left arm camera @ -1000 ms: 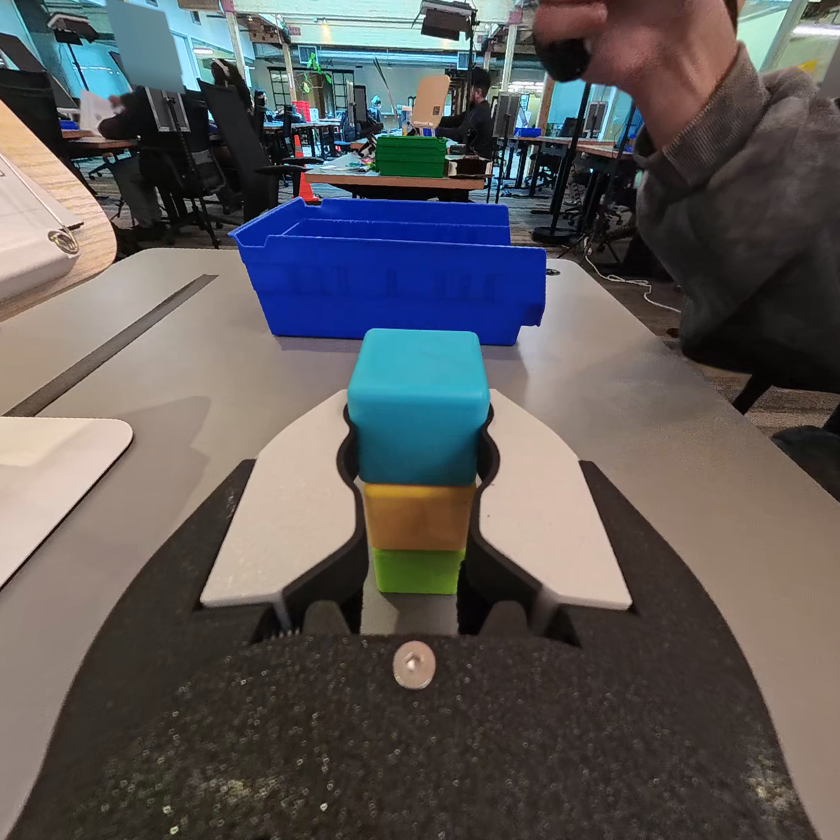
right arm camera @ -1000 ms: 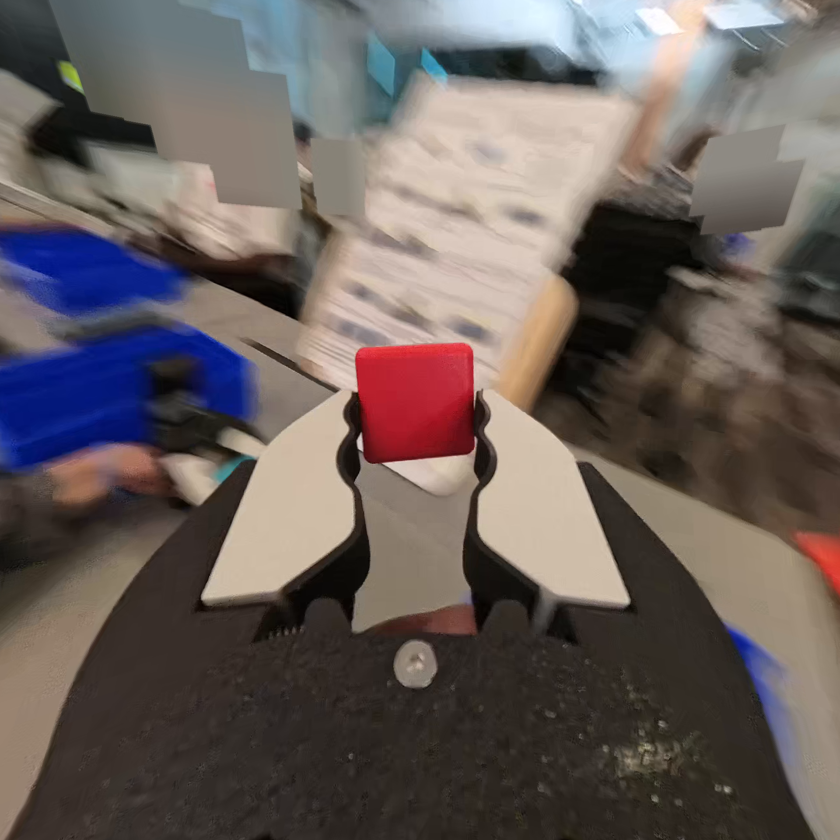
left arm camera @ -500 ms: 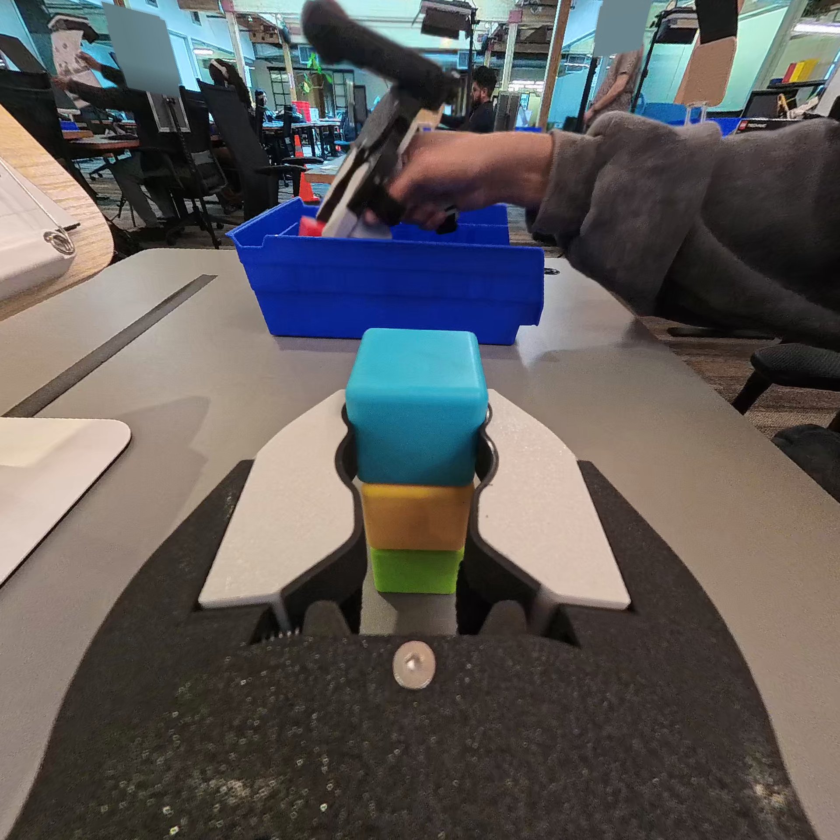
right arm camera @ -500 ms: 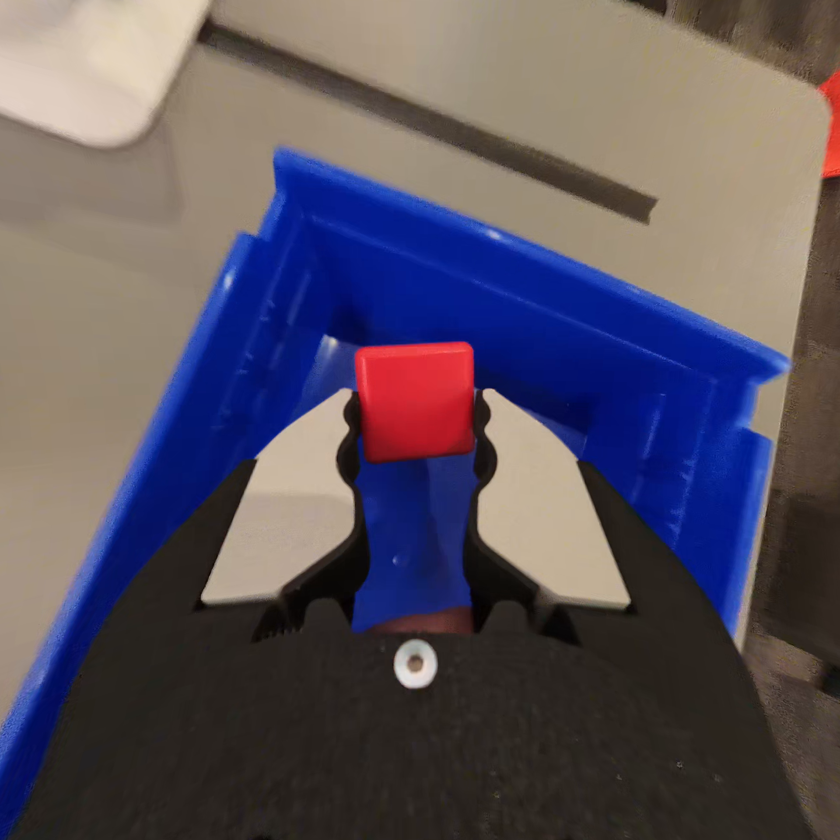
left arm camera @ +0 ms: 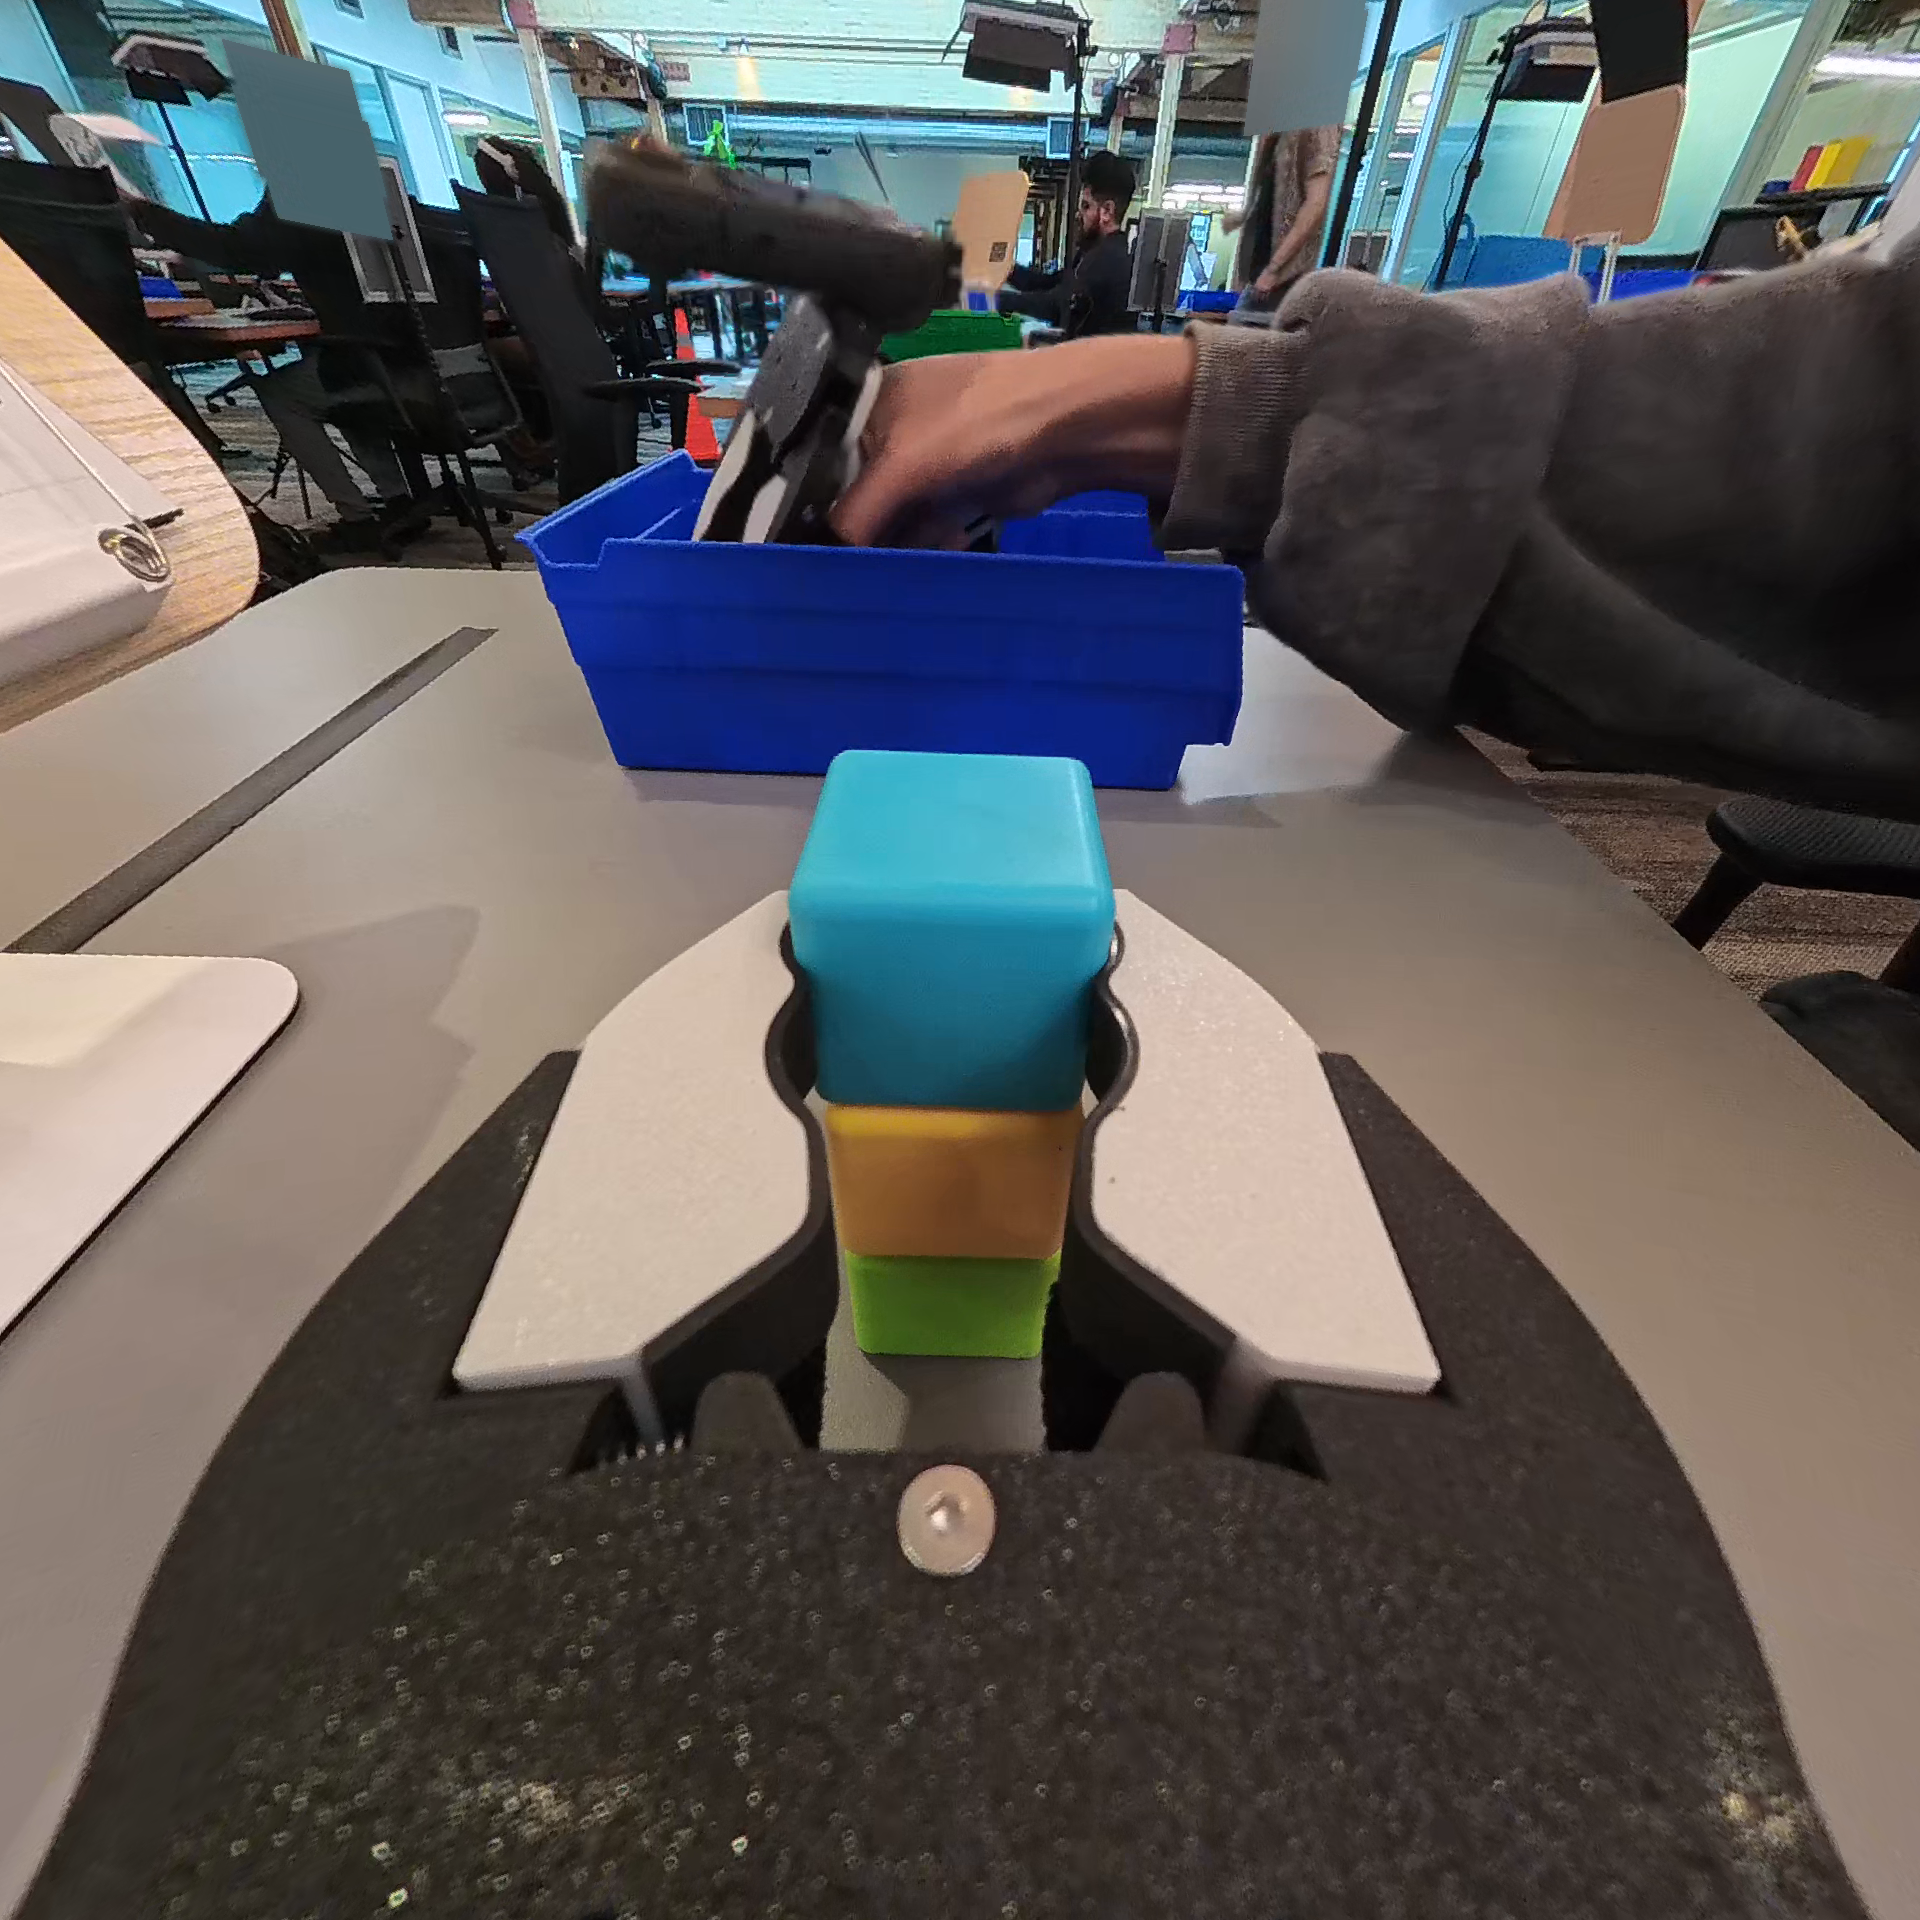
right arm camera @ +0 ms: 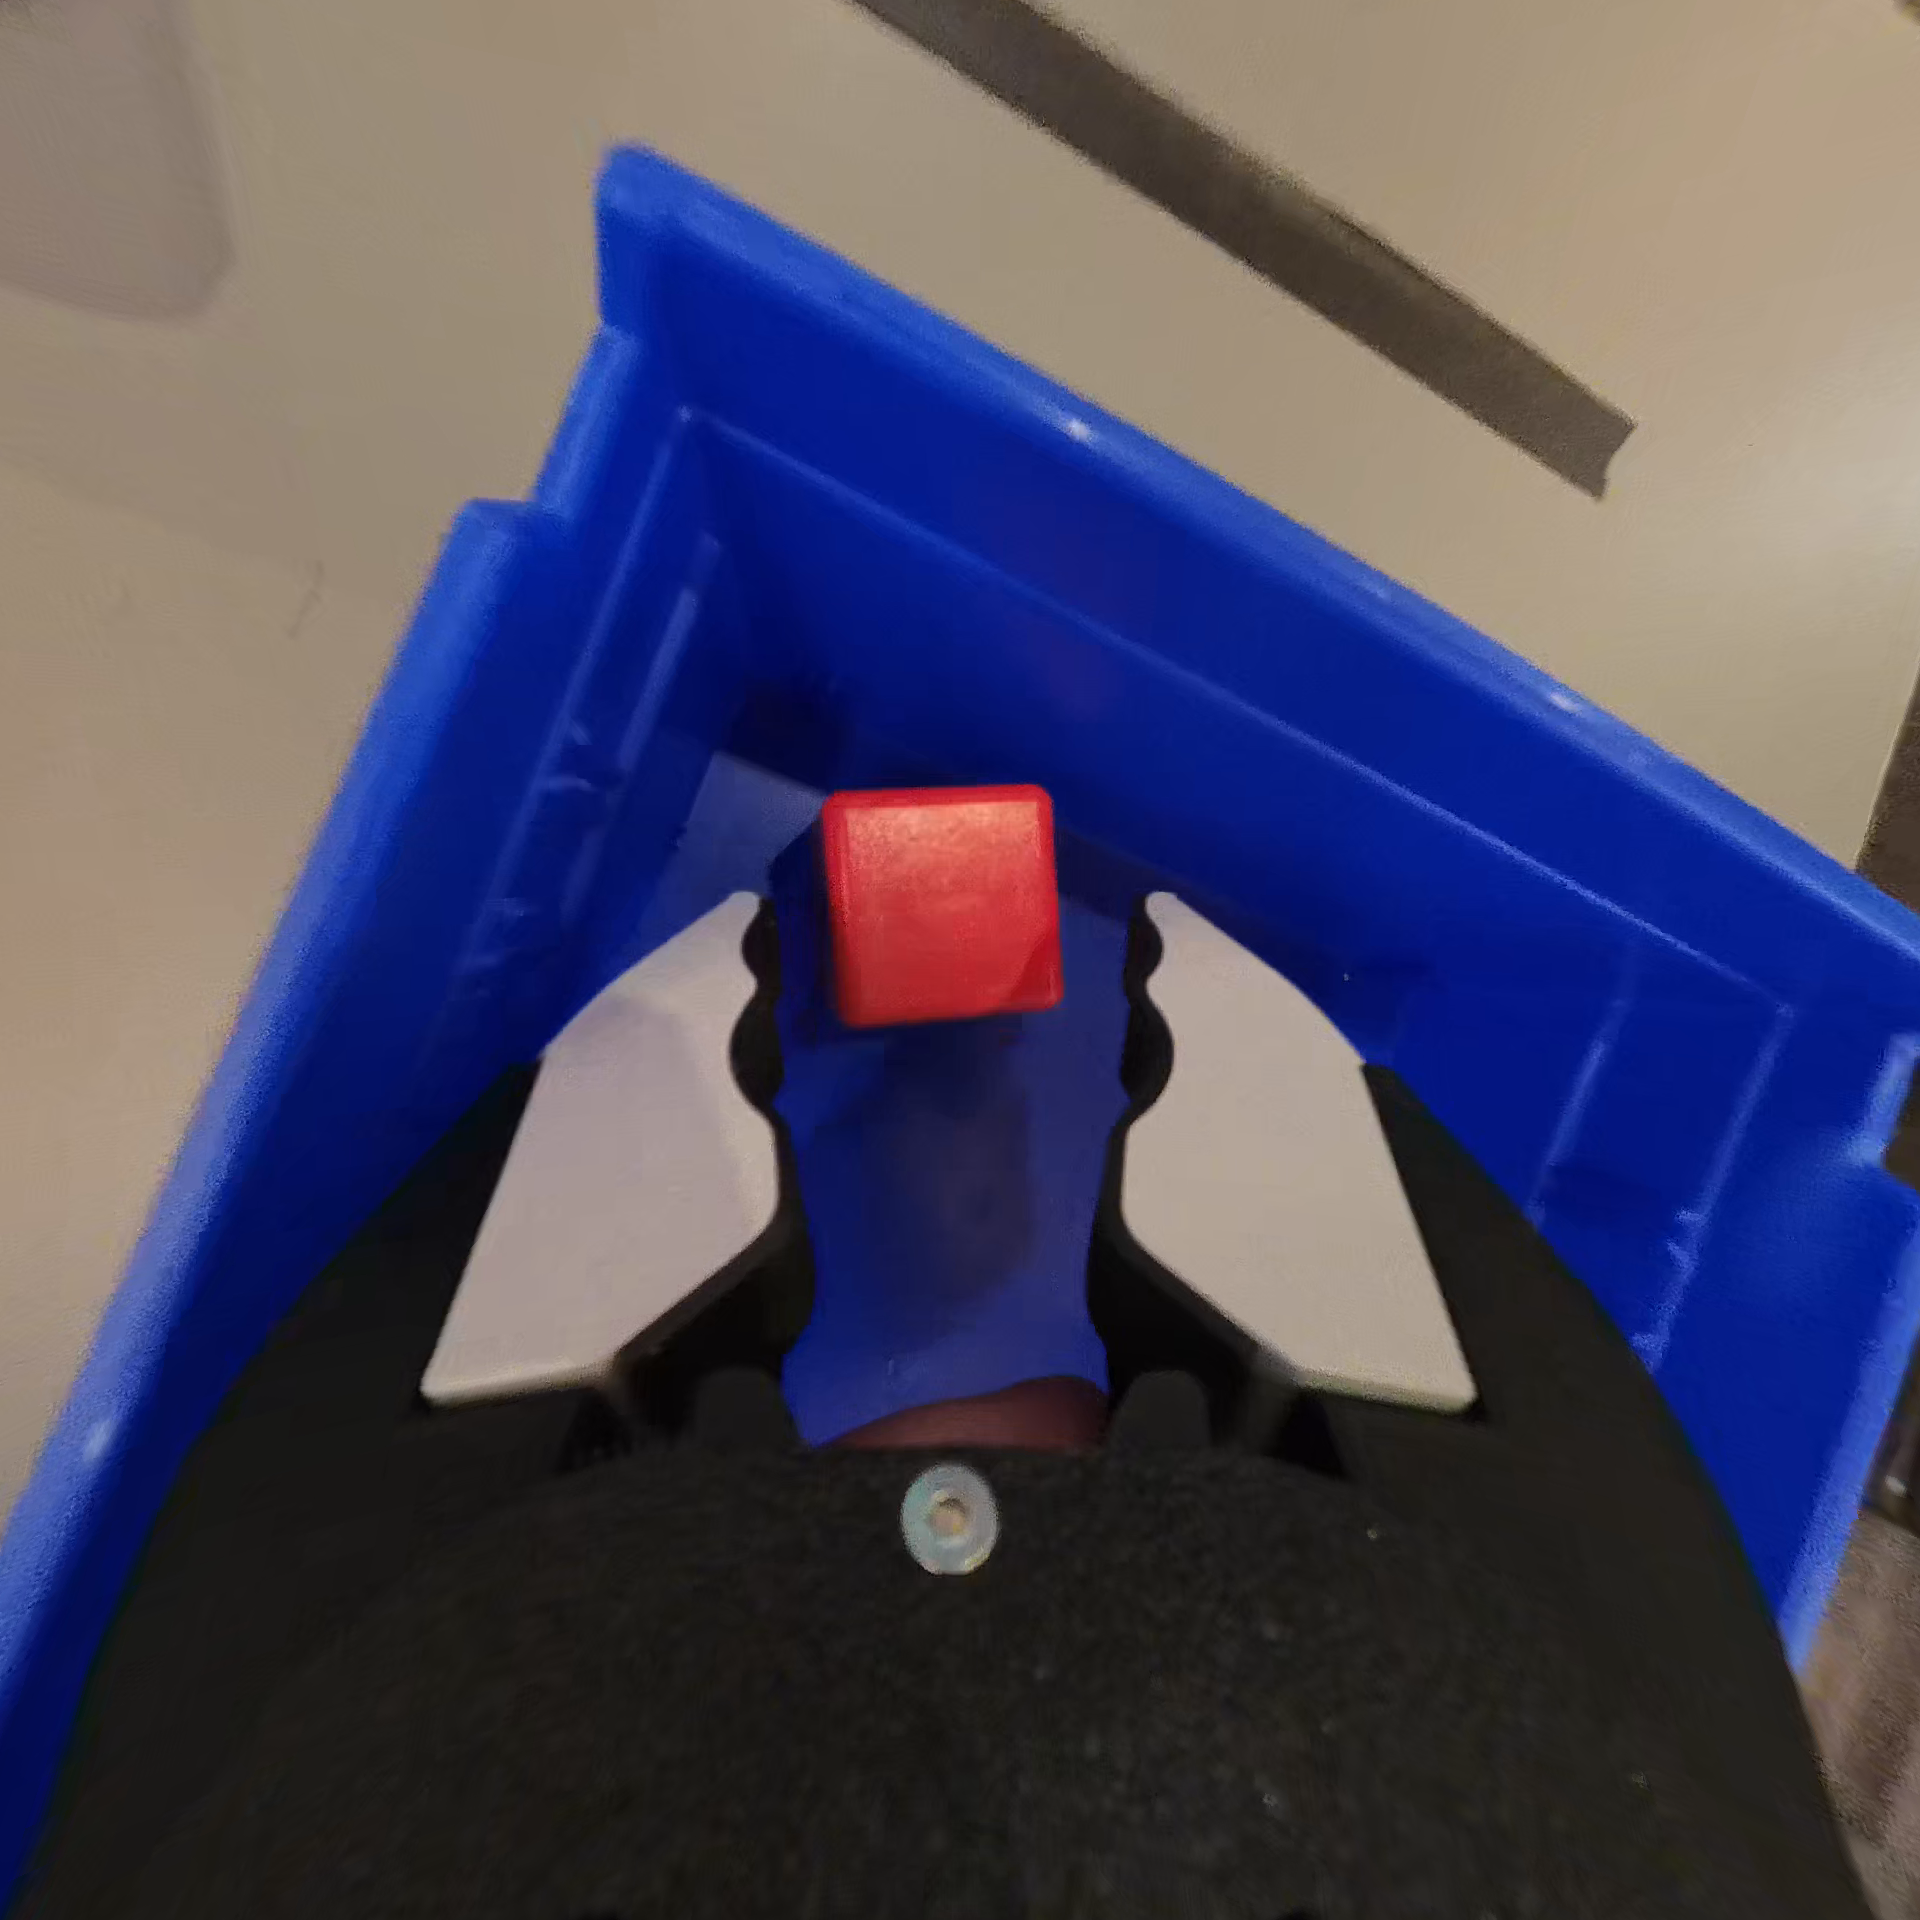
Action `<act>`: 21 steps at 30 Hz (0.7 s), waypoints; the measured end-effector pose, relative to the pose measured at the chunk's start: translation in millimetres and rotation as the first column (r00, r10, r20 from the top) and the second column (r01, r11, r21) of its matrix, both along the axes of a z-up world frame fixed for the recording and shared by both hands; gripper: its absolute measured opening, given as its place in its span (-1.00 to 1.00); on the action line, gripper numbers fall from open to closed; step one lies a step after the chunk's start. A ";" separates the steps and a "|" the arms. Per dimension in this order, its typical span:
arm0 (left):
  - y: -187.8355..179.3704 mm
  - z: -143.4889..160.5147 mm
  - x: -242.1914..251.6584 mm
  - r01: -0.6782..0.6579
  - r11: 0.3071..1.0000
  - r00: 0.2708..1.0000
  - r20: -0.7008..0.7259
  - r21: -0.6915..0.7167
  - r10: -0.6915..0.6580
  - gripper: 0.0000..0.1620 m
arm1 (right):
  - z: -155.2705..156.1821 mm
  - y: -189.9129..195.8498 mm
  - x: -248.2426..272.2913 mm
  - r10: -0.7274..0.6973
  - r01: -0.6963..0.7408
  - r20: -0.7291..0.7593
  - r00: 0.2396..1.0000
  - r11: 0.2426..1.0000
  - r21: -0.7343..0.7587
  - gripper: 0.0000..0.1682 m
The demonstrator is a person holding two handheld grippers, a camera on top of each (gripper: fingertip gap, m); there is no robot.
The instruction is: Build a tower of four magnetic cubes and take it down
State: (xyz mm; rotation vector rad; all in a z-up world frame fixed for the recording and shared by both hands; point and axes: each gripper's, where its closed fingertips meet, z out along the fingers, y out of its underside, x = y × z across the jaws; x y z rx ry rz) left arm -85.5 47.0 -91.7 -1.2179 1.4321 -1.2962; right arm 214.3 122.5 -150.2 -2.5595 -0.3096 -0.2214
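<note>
A stack of three cubes stands on the grey table: a teal cube (left arm camera: 948, 925) on top, an orange cube (left arm camera: 948, 1179) in the middle, a green cube (left arm camera: 948, 1304) at the bottom. My left gripper (left arm camera: 948, 987) is shut on the teal cube. In the right wrist view my right gripper (right arm camera: 945, 935) is open inside the blue bin (right arm camera: 1195, 665), with gaps on both sides of the red cube (right arm camera: 940, 904), which sits near the bin's corner. The right gripper also shows in the left wrist view (left arm camera: 779, 457), reaching down into the blue bin (left arm camera: 894, 665).
A person's hand (left arm camera: 997, 436) and grey sleeve (left arm camera: 1538, 499) reach across the table's right side to the bin. A white board (left arm camera: 114, 1070) lies on the table at the left. A dark strip (left arm camera: 249, 790) runs along the left of the table.
My right gripper went down deeper into the blue bin and opened, letting go of the red cube. My left gripper stays shut on the teal cube, unmoved.
</note>
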 end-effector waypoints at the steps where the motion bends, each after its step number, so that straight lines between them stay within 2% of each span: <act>1: 0.0 0.0 0.0 -0.001 1.000 1.000 0.000 0.000 0.001 -0.40 | 9.6 -3.1 -2.2 -0.003 0.004 -0.032 0.999 0.999 0.043 -0.21; 3: 0.1 0.0 0.2 -0.003 1.000 1.000 0.000 0.001 0.003 -0.40 | 36.0 -17.5 -4.8 -0.006 0.017 -0.076 0.997 0.989 0.144 -0.19; 5: 0.2 0.0 0.4 -0.007 1.000 1.000 0.000 0.001 0.007 -0.40 | 74.0 -41.2 -13.6 0.002 0.045 -0.146 0.989 0.946 0.321 -0.21; 7: 0.3 0.0 1.1 -0.017 1.000 1.000 -0.001 0.003 0.017 -0.40 | 113.1 -74.5 -37.2 0.058 0.112 -0.292 0.955 0.838 0.534 -0.31; 8: 0.4 0.0 1.5 -0.022 1.000 1.000 -0.001 0.004 0.022 -0.40 | 125.3 -95.1 -59.0 0.135 0.132 -0.372 0.919 0.782 0.610 -0.35; 9: 0.3 0.0 2.0 -0.026 1.000 1.000 0.000 0.005 0.026 -0.40 | 127.6 -117.4 -86.4 0.229 0.117 -0.427 0.875 0.755 0.645 -0.41; 11: 0.3 0.0 2.5 -0.035 0.999 0.999 -0.003 0.004 0.035 -0.40 | 110.4 -158.6 -144.6 0.371 0.044 -0.488 0.790 0.760 0.649 -0.35; 13: 0.0 1.5 2.0 -0.044 0.999 0.999 -0.001 0.013 0.044 -0.36 | 96.2 -189.3 -187.4 0.450 0.010 -0.465 0.762 0.711 0.704 -0.32; 14: 0.1 5.6 1.3 -0.051 0.999 0.999 0.014 0.012 0.051 -0.28 | 88.2 -207.7 -213.8 0.532 -0.070 -0.460 0.711 0.704 0.706 -0.53; 16: 1.5 19.5 -2.6 -0.071 0.997 0.996 0.056 0.002 0.071 -0.23 | 88.1 -225.6 -232.5 0.536 -0.027 -0.475 0.698 0.682 0.731 -0.44; 17: 2.0 26.7 -5.7 -0.085 0.996 0.993 0.079 0.005 0.085 -0.23 | 91.8 -232.0 -238.7 0.548 -0.018 -0.453 0.703 0.651 0.759 -0.45; 18: 2.5 31.7 -9.0 -0.104 0.994 0.990 0.093 0.014 0.102 -0.20 | 89.2 -234.3 -243.5 0.539 -0.039 -0.432 0.723 0.656 0.753 -0.41; 19: 3.4 33.4 -11.8 -0.126 0.992 0.988 0.092 0.029 0.123 -0.16 | 84.7 -235.1 -247.5 0.527 -0.070 -0.416 0.741 0.677 0.733 -0.29; 21: 3.6 25.1 -16.1 -0.146 0.987 0.989 0.036 0.067 0.144 -0.17 | 89.0 -239.6 -252.7 0.546 -0.072 -0.415 0.728 0.663 0.745 -0.26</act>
